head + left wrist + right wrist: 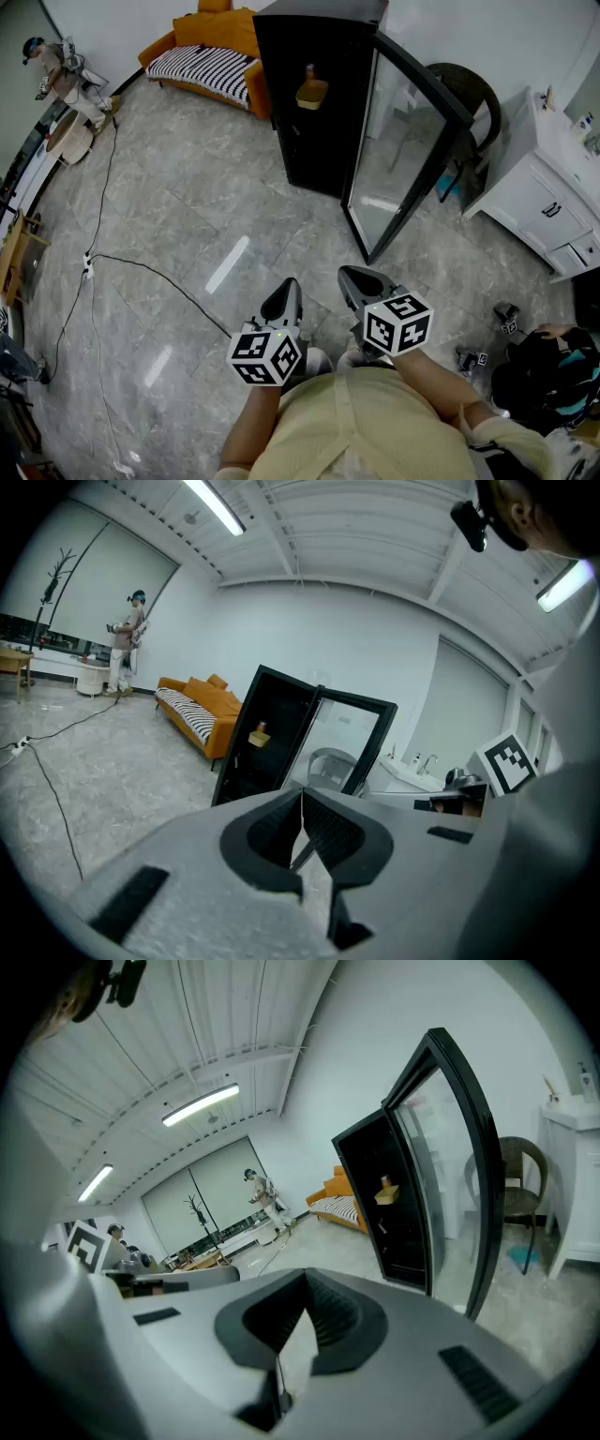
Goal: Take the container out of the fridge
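A black fridge (pixel 314 103) stands ahead with its glass door (pixel 403 150) swung open to the right. On a shelf inside sits a yellow container (pixel 311 93), also seen as the yellow container (pixel 260 736) in the left gripper view and the yellow container (pixel 389 1192) in the right gripper view. Behind it is a small bottle (pixel 309 69). My left gripper (pixel 290 286) and right gripper (pixel 353 276) hover low over the floor, well short of the fridge. Both are shut with nothing between the jaws.
An orange sofa (pixel 211 47) with a striped cushion stands left of the fridge. A dark chair (pixel 469 89) is behind the door, a white cabinet (pixel 548 197) at right. A cable (pixel 141 267) runs across the floor. A person (pixel 61 80) stands far left; another crouches at bottom right.
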Tool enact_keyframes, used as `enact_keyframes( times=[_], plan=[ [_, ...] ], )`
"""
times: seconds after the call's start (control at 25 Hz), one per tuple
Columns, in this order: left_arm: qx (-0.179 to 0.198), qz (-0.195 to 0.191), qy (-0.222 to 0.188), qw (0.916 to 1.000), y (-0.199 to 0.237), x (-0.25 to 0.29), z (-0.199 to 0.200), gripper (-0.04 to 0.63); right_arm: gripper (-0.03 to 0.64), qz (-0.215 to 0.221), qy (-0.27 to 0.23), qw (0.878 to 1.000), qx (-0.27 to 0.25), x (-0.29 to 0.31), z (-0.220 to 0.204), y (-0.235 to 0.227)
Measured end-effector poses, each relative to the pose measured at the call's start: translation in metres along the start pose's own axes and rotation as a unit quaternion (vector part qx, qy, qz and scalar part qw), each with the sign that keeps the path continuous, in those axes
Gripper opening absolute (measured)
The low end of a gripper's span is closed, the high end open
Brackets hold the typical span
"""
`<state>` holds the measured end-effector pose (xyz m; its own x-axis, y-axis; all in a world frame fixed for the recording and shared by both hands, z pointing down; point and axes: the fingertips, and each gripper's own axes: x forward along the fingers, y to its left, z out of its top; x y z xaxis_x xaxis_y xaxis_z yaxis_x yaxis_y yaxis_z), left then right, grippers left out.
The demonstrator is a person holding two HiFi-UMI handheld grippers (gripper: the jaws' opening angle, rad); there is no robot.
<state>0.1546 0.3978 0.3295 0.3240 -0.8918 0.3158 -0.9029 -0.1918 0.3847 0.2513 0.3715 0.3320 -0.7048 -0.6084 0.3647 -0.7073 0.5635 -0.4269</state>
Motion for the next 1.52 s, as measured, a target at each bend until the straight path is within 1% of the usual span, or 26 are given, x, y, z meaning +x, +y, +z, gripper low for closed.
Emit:
enact_keyframes(
  times=[0.24,0.56,0.84,1.12,1.52],
  plan=[
    [0.0,-0.005,0.004,1.0,0.004,0.0,-0.005,0.026,0.028,-0.006,0.006,1.0,-0.002,0.003,-0.007,0.0],
    [-0.003,-0.006,0.009,0.9999,0.015,0.002,-0.006,0.026,0.028,-0.006,0.003,1.0,0.025,0.012,-0.011,0.003],
    [-0.003,-0.013,0.006,0.9999,0.028,0.003,0.005,0.026,0.029,-0.015,0.005,1.0,0.021,0.022,-0.009,0.011],
    [0.011,-0.029,0.009,0.9995,0.041,0.011,0.021,0.026,0.029,-0.034,-0.004,0.999,0.025,0.04,0.0,0.011],
    [0.021,-0.046,0.031,0.9982,0.082,0.01,0.028,0.026,0.029,-0.066,-0.004,0.997,0.046,0.081,-0.005,0.029]
  ],
)
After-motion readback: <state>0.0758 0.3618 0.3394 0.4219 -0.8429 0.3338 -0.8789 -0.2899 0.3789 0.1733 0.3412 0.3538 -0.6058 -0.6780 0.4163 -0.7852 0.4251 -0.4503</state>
